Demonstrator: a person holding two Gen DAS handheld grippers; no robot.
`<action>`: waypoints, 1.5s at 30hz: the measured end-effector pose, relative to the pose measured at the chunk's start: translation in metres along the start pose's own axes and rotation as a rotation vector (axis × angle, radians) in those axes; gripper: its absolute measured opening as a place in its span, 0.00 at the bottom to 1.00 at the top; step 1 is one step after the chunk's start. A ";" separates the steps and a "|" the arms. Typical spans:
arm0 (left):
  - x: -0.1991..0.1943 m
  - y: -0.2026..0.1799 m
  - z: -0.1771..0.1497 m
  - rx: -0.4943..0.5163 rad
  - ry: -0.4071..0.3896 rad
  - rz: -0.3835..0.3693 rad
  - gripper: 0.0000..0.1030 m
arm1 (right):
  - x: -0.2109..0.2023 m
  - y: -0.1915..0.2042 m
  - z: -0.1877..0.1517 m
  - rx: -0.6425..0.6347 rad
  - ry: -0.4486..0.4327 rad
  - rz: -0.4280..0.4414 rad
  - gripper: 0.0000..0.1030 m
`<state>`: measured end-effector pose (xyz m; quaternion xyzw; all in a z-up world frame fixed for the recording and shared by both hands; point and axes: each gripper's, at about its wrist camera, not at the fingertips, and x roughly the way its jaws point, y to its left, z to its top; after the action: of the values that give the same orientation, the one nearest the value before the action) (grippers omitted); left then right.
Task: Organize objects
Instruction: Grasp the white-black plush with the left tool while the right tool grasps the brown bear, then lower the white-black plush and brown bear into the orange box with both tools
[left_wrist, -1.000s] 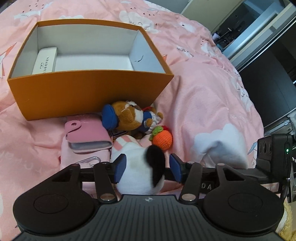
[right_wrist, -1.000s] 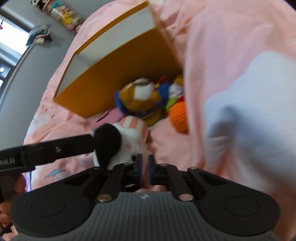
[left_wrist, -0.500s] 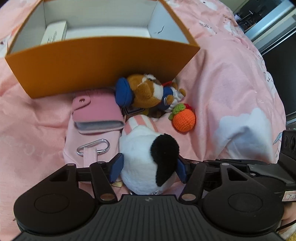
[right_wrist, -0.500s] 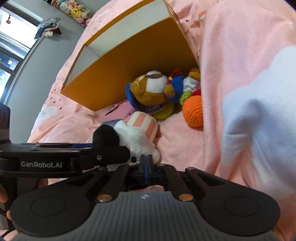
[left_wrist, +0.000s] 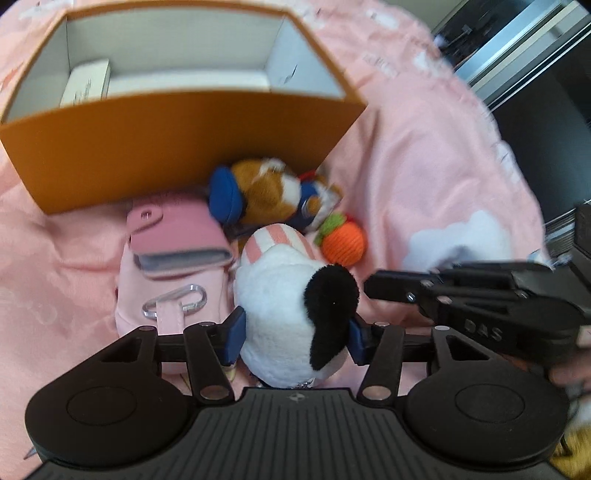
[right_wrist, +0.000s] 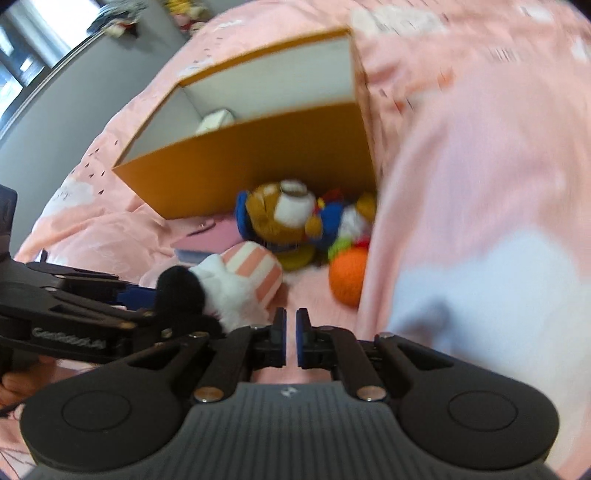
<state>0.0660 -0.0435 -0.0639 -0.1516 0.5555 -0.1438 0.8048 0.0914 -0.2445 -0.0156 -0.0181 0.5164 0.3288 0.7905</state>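
Note:
A white plush toy (left_wrist: 284, 295) with a black ear and a pink-striped part lies on the pink bedspread, in front of an open orange box (left_wrist: 184, 147). My left gripper (left_wrist: 295, 332) straddles it; the jaws are closing, and both blue pads touch its sides. In the right wrist view the same plush (right_wrist: 229, 291) sits at the left, with the left gripper (right_wrist: 136, 295) around it. My right gripper (right_wrist: 290, 325) hovers just right of the plush, shut, with nothing between its pads. Its black fingers (left_wrist: 388, 288) show beside the plush in the left wrist view.
A brown plush with a blue cap (left_wrist: 273, 188), an orange crocheted ball (left_wrist: 343, 243), a pink wallet (left_wrist: 177, 236) and a pink pouch with a carabiner (left_wrist: 173, 302) lie before the box. A small white carton (left_wrist: 86, 83) lies inside it. A raised fold of bedspread (right_wrist: 461, 221) stands at the right.
The left jaws widened around the white plush, then came in against its sides. The right gripper rolled and rose a little; its fingers now reach in beside the plush.

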 end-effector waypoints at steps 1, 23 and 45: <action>-0.007 0.001 0.000 0.005 -0.029 -0.006 0.60 | 0.000 0.004 0.006 -0.048 -0.010 -0.010 0.08; -0.043 0.025 0.025 -0.010 -0.178 -0.043 0.60 | 0.110 0.019 0.064 -0.736 0.173 -0.155 0.44; -0.130 0.038 0.063 0.033 -0.415 -0.077 0.60 | -0.018 0.027 0.131 -0.496 -0.024 -0.002 0.29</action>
<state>0.0829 0.0482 0.0531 -0.1859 0.3692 -0.1495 0.8982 0.1779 -0.1840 0.0685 -0.2082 0.4105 0.4451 0.7681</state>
